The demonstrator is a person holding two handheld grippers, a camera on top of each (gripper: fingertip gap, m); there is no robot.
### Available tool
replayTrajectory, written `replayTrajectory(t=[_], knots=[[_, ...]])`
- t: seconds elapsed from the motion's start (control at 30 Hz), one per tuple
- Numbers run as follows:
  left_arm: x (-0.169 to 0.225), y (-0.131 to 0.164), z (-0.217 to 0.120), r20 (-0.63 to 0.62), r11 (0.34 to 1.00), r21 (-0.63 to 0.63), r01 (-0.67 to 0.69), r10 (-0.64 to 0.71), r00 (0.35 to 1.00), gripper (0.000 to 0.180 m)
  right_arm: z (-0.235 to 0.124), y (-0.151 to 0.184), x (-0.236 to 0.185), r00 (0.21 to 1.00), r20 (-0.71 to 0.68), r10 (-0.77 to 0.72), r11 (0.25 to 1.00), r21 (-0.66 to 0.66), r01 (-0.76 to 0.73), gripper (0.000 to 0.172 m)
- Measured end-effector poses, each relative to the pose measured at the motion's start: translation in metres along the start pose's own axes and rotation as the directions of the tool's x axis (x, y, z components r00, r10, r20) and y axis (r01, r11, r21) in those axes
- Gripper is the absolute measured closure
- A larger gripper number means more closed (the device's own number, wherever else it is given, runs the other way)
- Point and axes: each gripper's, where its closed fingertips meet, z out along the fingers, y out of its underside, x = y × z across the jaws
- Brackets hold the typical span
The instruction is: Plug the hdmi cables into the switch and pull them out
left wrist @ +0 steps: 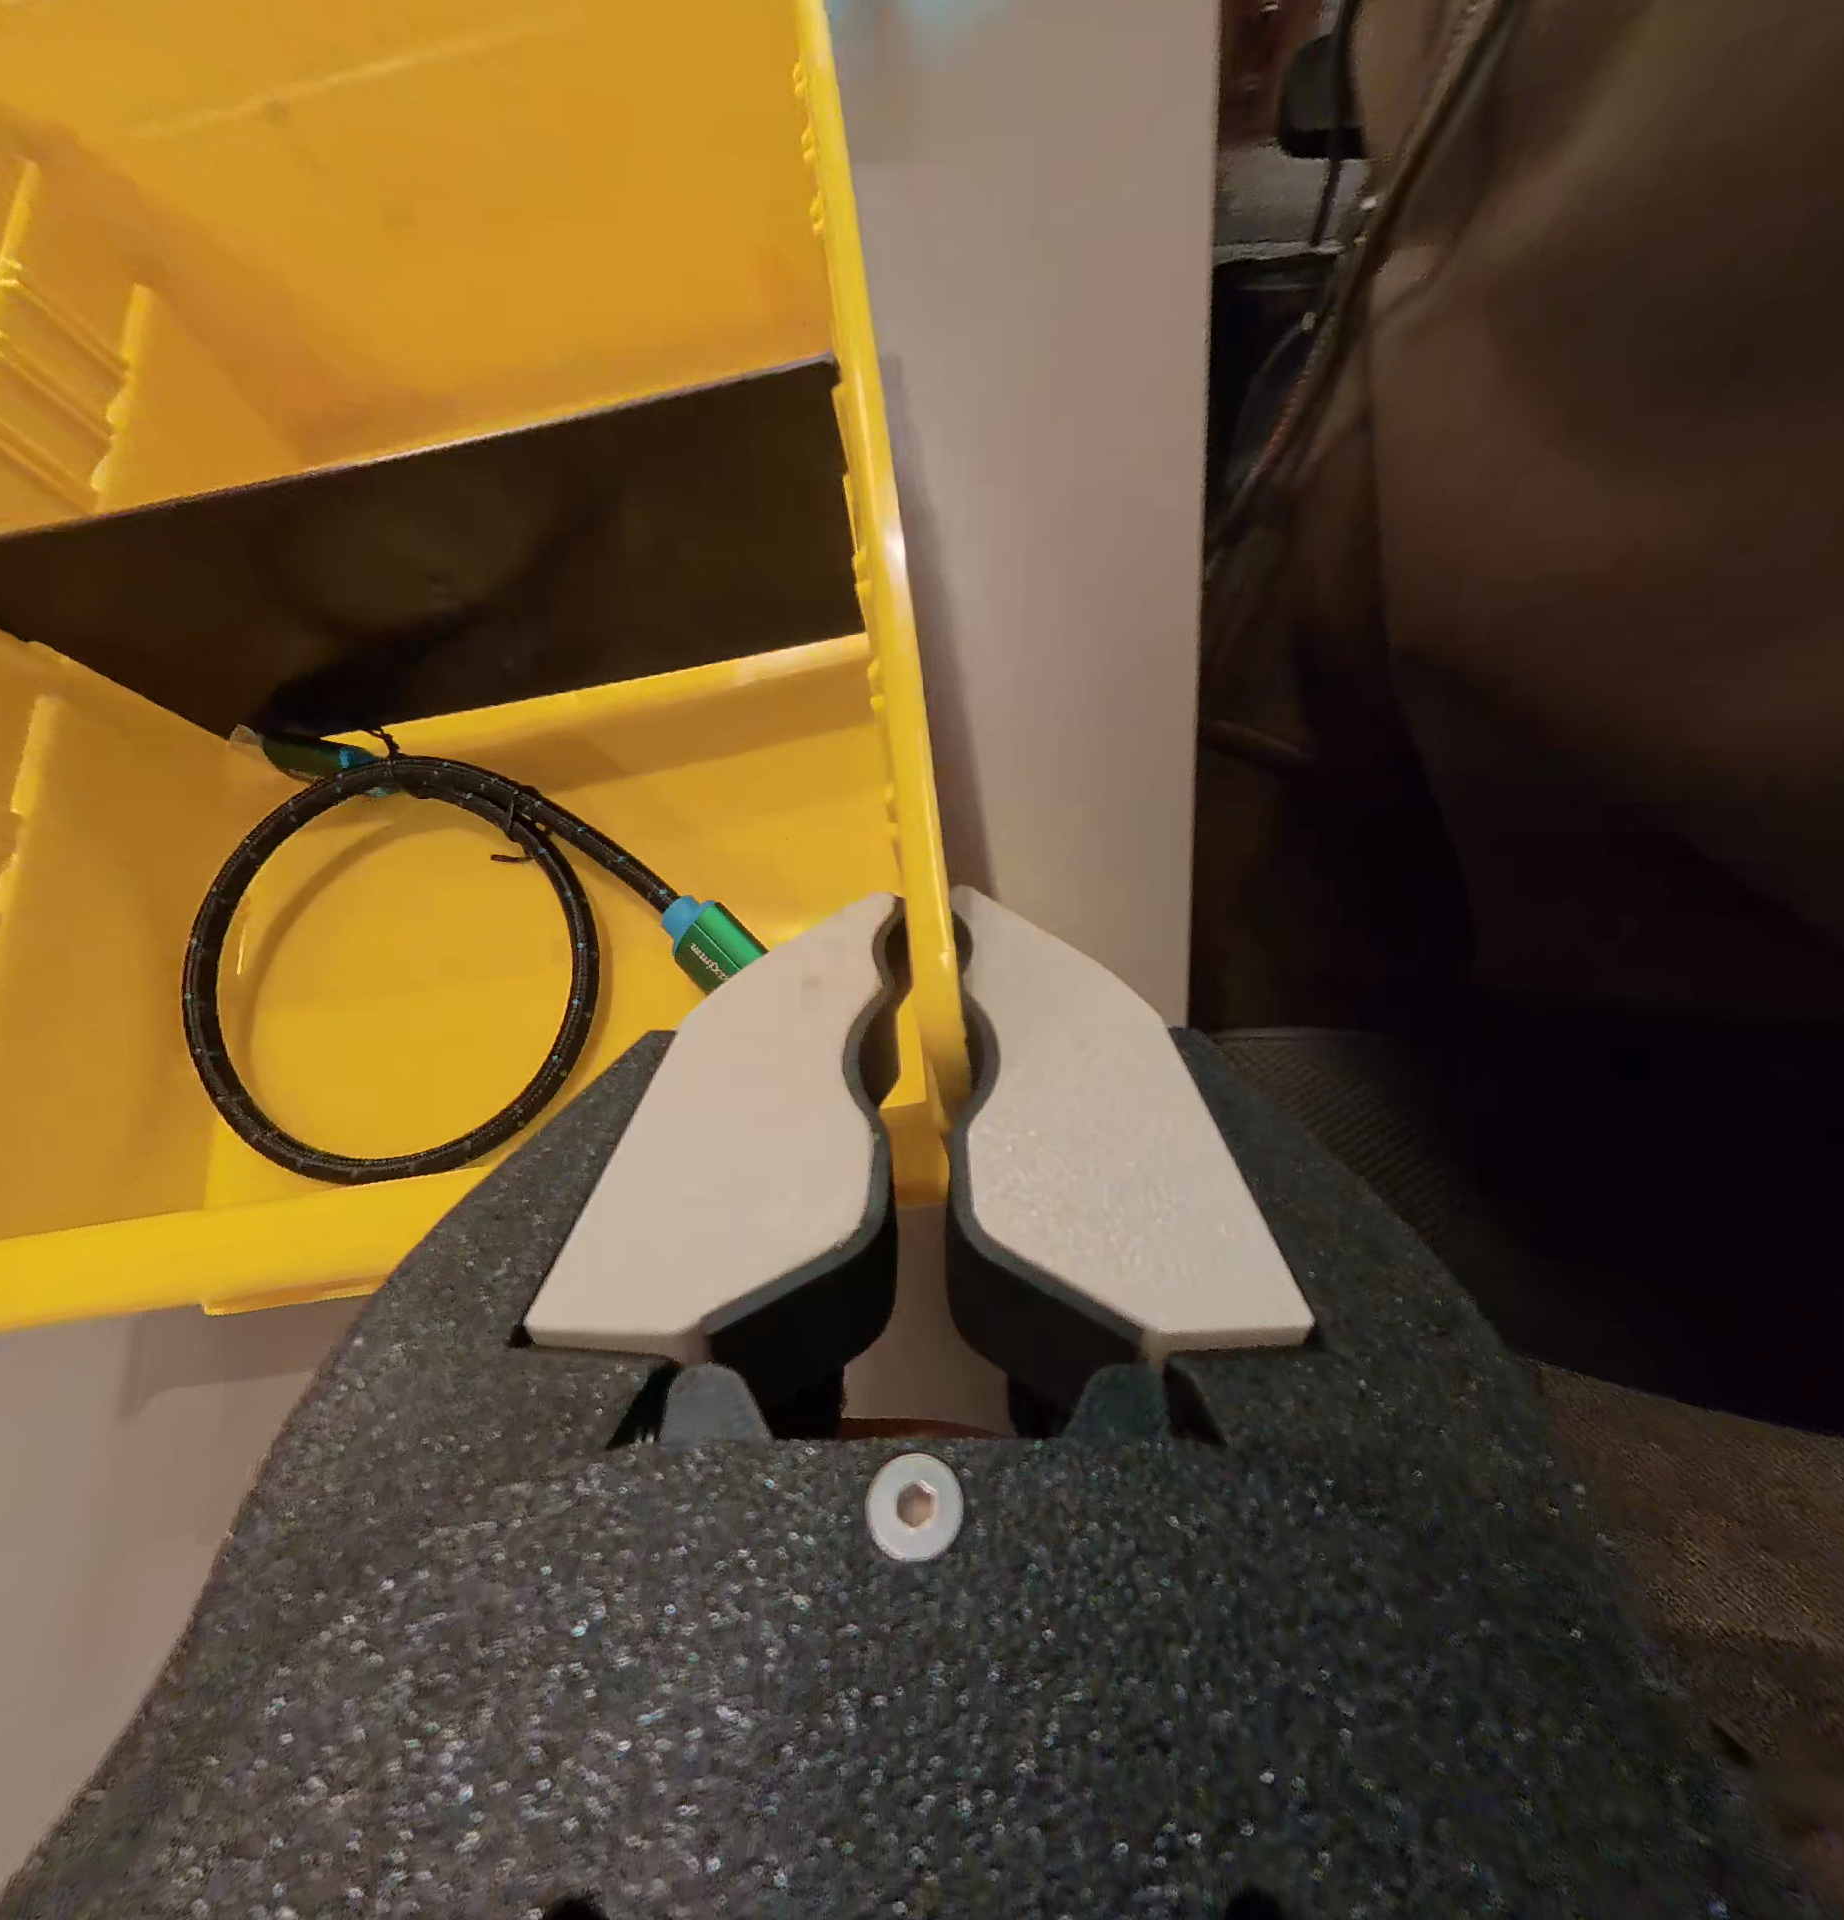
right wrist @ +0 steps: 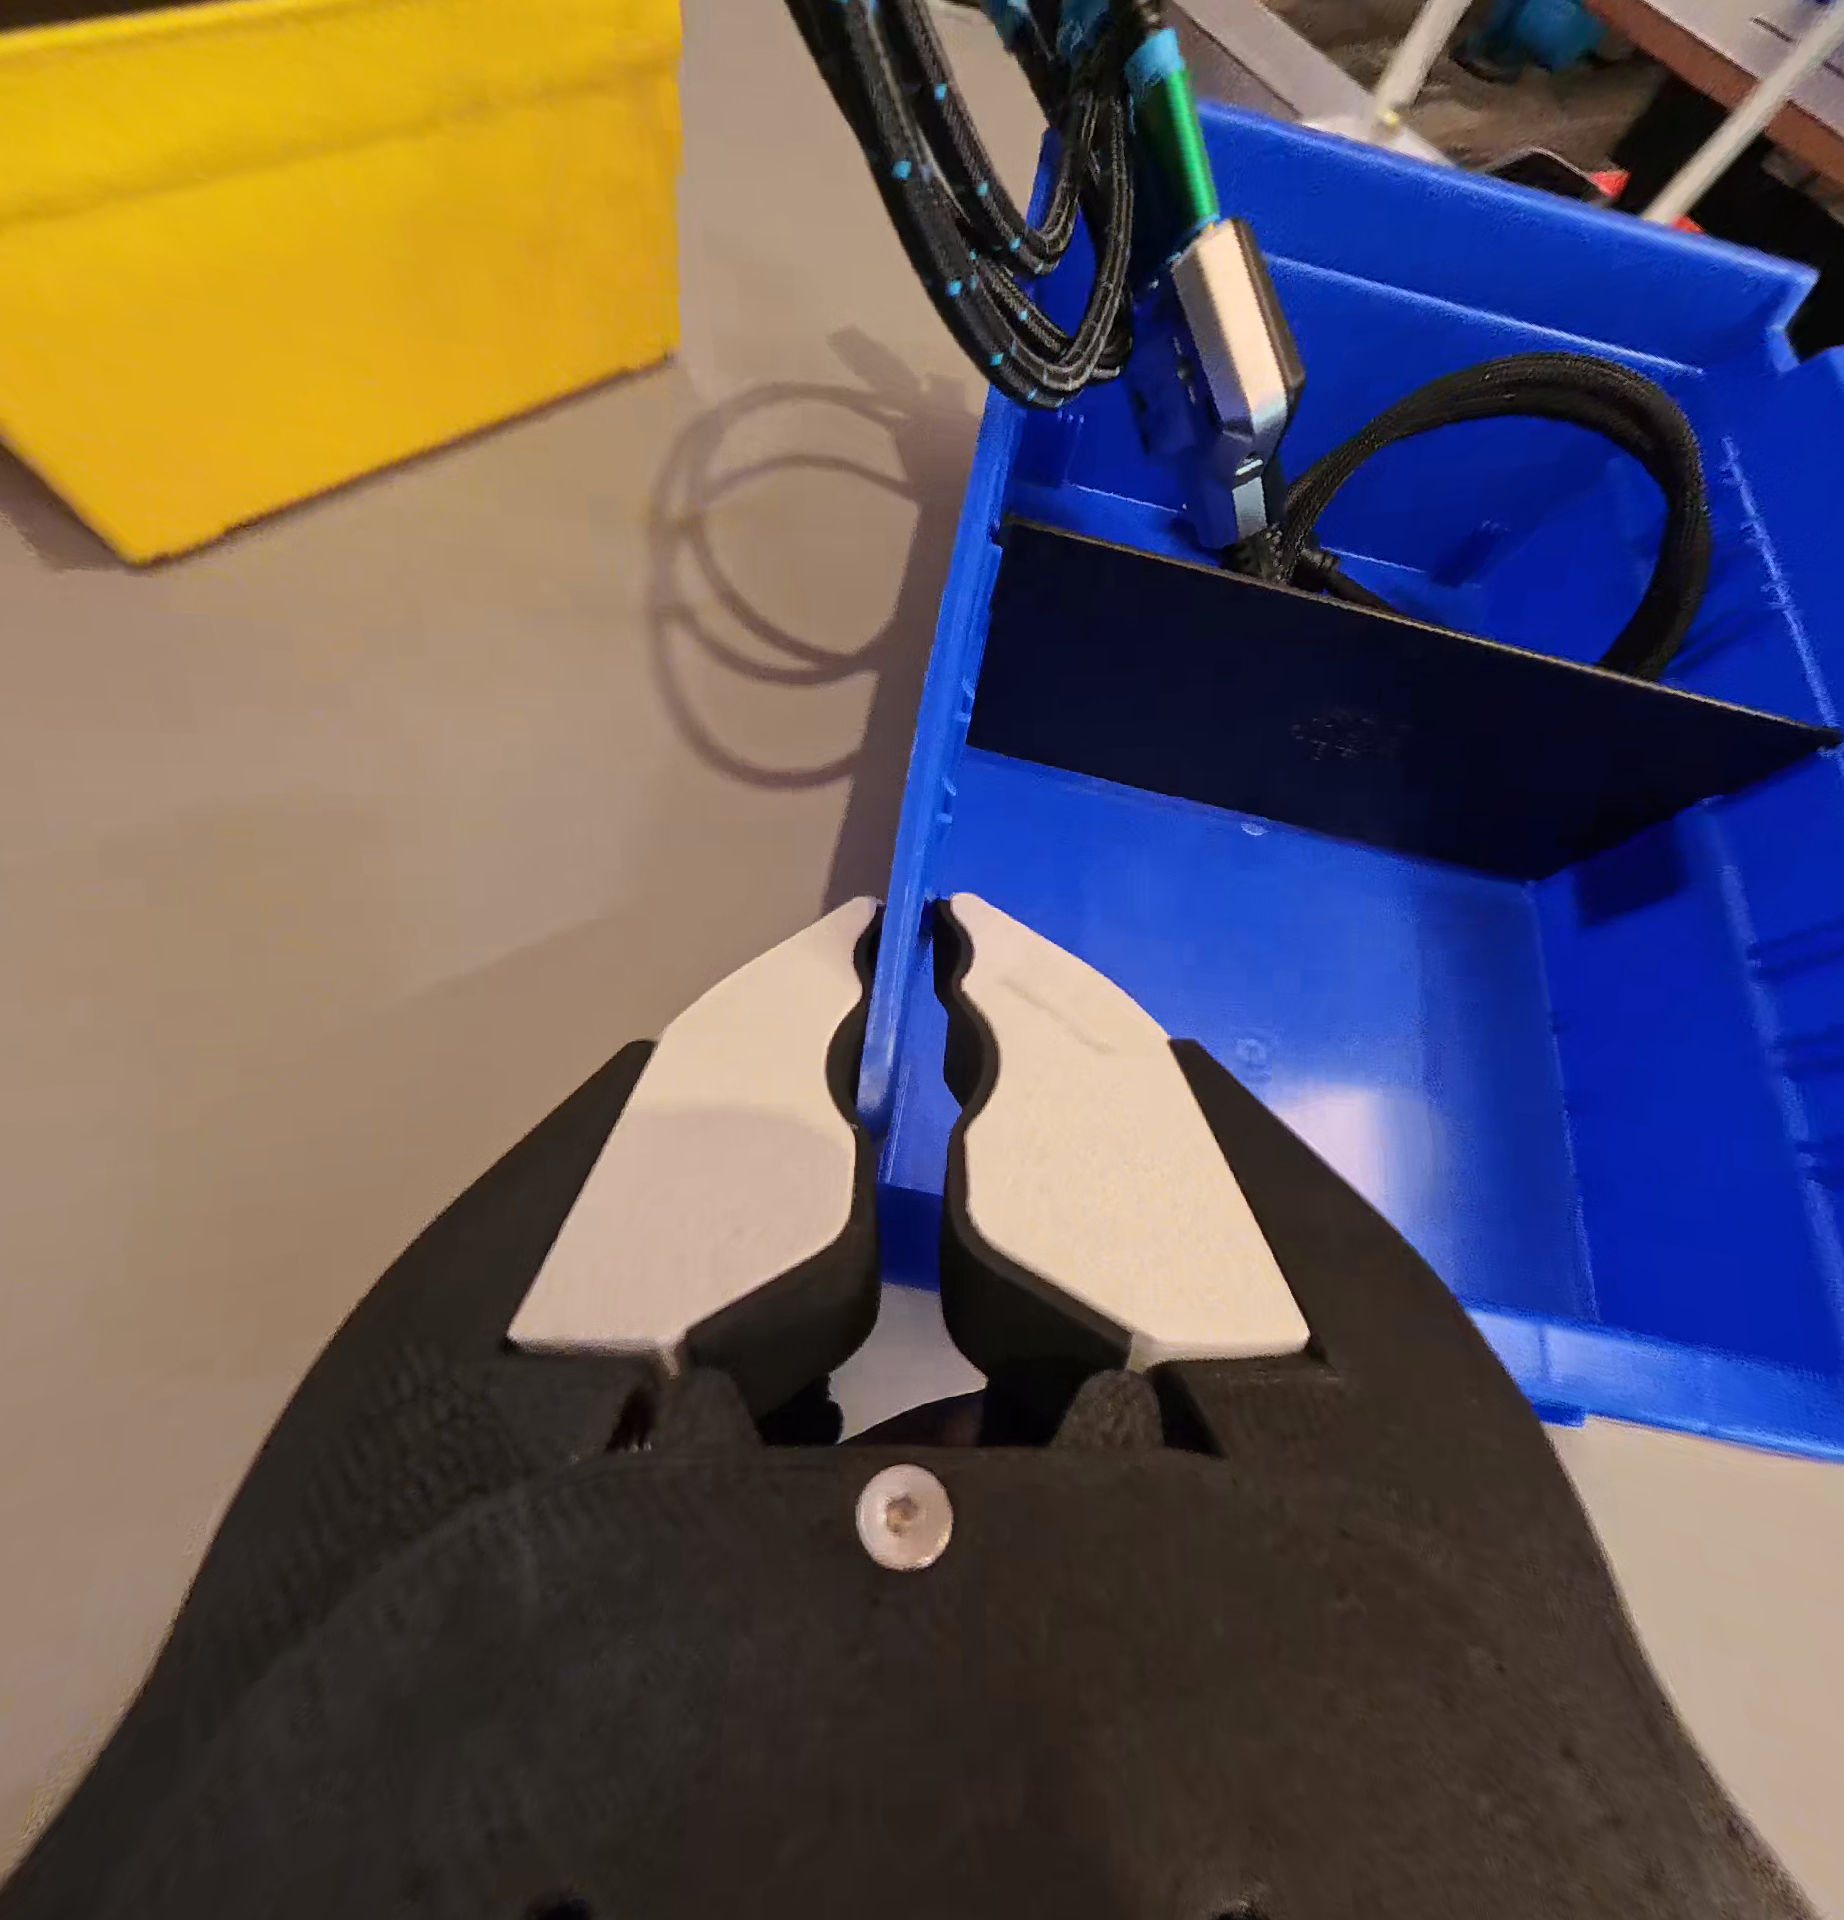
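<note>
Left gripper (left wrist: 933, 914) pinches yellow bin (left wrist: 876, 499) wall w/ coiled cable (left wrist: 398, 966) inside, right gripper (right wrist: 905, 906) clamps blue bin (right wrist: 1417, 1039) wall, prob both pads touching.

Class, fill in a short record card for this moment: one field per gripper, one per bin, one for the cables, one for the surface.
Left gripper: closed on the side wall of the yellow bin
Right gripper: closed on the side wall of the blue bin
Yellow bin contents: coiled black braided cable with green plugs, in front of a dark divider
Blue bin contents: black cable behind a dark divider; near compartment bare
Hanging cables: bundle dangling above the blue bin's far corner
Surface: pale table
</note>
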Motion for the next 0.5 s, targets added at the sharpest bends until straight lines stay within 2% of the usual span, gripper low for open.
replayTrajectory(t=[0.27, 0.5], knots=[[0.031, -0.019, 0.022, -0.135, 0.997, 0.034, -0.062, 0.066, 0.989, 0.177, 0.059, -0.040, 0.001, 0.968, 0.217, -0.129, 0.992, 0.041, 0.123, 0.165], [0.041, -0.039, 0.044, -0.147, 0.995, 0.063, -0.080, 0.089, 0.985, 0.177, 0.102, -0.071, -0.013, 0.906, 0.361, -0.220, 0.975, 0.098, 0.198, 0.166]])
